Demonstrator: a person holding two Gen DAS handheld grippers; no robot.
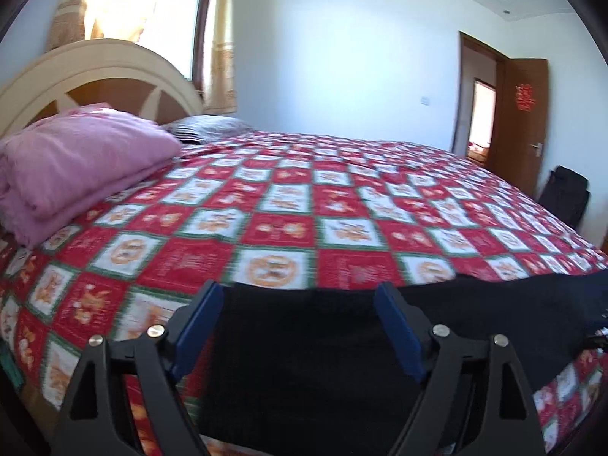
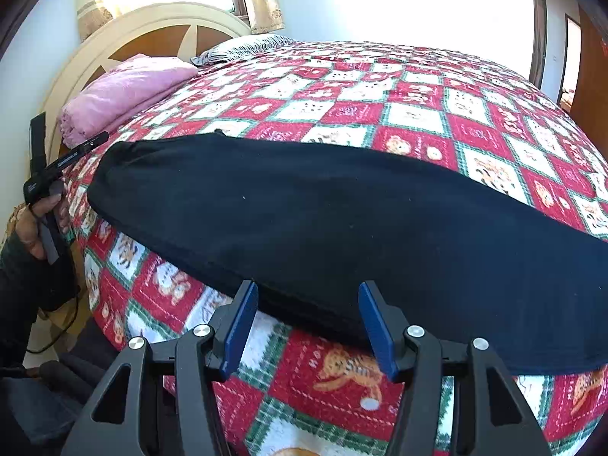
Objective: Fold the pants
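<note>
So the black pants [image 2: 342, 228] are lying flat along the near edge of the bed [image 2: 418, 114], folded into one long strip that runs from near the pink blanket [image 2: 125, 91] end out past the right side of the right wrist view. They sit on the red, white and green checkered quilt [image 1: 288, 205], and the near long edge is close to where the quilt drops over the side.

Right tongs [image 2: 307, 326]: spread wide, both blue pads showing with a clear gap between them, nothing pinched. They're angled down a bit at the near edge of the pants, with the tips right at the fabric edge. Can't tell if they actually touch it.

Left tongs [image 1: 300, 326]: also spread wide, holding nothing. They point out across the bed, low and pretty level, with the dark fabric filling the space between the pads. It's blurry there, so I can't say whether the pads touch the cloth.

In the right wrist view you can see the person's left hand [image 2: 34, 224] at the far left, beside the bed, wrapped around the handle of the other tool, which tilts up toward the headboard [image 2: 125, 26]. A striped pillow [image 1: 209, 127] sits beyond the blanket.
</note>
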